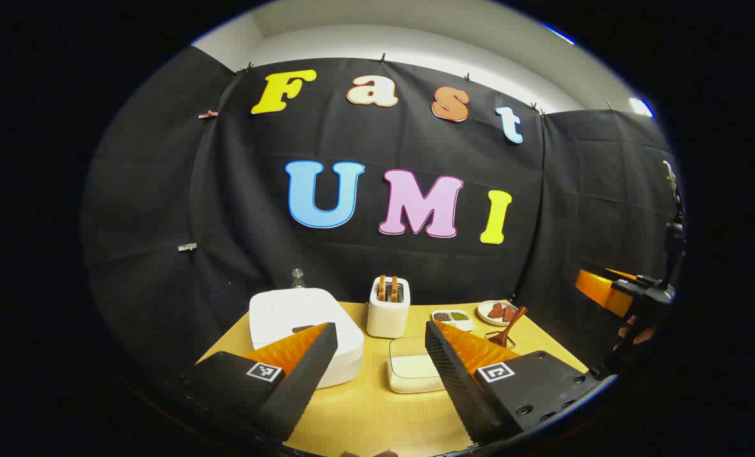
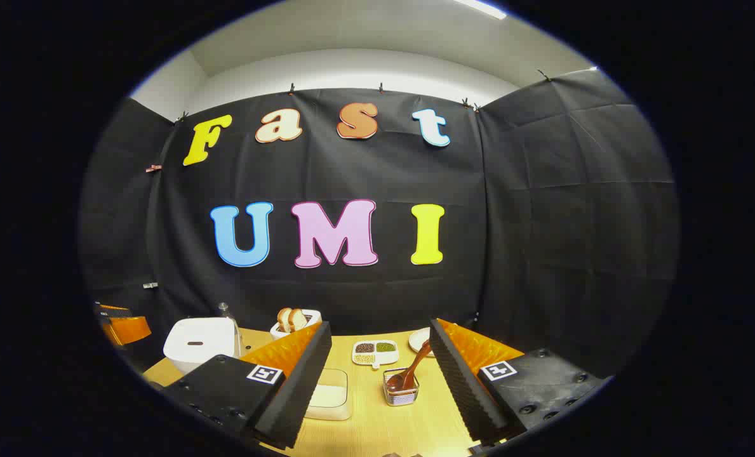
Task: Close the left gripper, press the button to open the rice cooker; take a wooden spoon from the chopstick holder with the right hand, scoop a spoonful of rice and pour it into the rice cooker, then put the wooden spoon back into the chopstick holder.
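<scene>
Both tools, left [image 1: 380, 346] and right [image 2: 377, 346], hang spread apart above the bench [image 1: 364, 412]; rice cooker [image 1: 304, 324] lid down, wooden spoon [image 2: 411, 371] waiting in its holder [image 2: 401, 388].

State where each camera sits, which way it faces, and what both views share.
Left gripper view: rides on the left hand-held gripper, facing the booth wall across the table; its own open fingers flank the rice cooker and rice box; the right hand-held gripper shows at far right.
Right gripper view: rides on the right hand-held gripper, facing the same wall; its own open fingers frame the spoon in its holder.
Shared: cooker, toaster, rice box, spoon, table.
</scene>
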Tool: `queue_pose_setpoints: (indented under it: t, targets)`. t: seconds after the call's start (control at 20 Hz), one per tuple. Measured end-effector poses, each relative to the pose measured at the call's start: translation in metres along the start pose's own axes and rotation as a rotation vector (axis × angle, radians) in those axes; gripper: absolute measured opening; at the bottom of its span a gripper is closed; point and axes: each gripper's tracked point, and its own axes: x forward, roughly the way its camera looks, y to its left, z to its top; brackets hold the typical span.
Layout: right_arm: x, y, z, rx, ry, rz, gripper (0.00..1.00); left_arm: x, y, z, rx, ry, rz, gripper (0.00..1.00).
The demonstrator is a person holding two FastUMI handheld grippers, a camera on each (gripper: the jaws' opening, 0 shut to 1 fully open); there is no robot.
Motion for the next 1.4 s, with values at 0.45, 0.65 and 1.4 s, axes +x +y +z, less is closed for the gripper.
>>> queue_pose_setpoints:
  t: [0.45, 0.65, 1.4]
  targets:
    - [-0.017, 0.028, 0.011, -0.044, -0.042, 0.018, 0.97, -0.009, 0.042, -0.012, -0.013, 0.007, 0.021, 0.96]
    - [-0.019, 0.041, 0.006, -0.055, -0.021, 0.051, 0.97, -0.015, 0.046, -0.012, -0.048, 0.002, 0.033, 0.96]
    - [-0.031, 0.058, 0.005, -0.051, -0.008, 0.027, 0.98, -0.015, 0.087, -0.013, -0.089, 0.022, 0.034, 0.96]
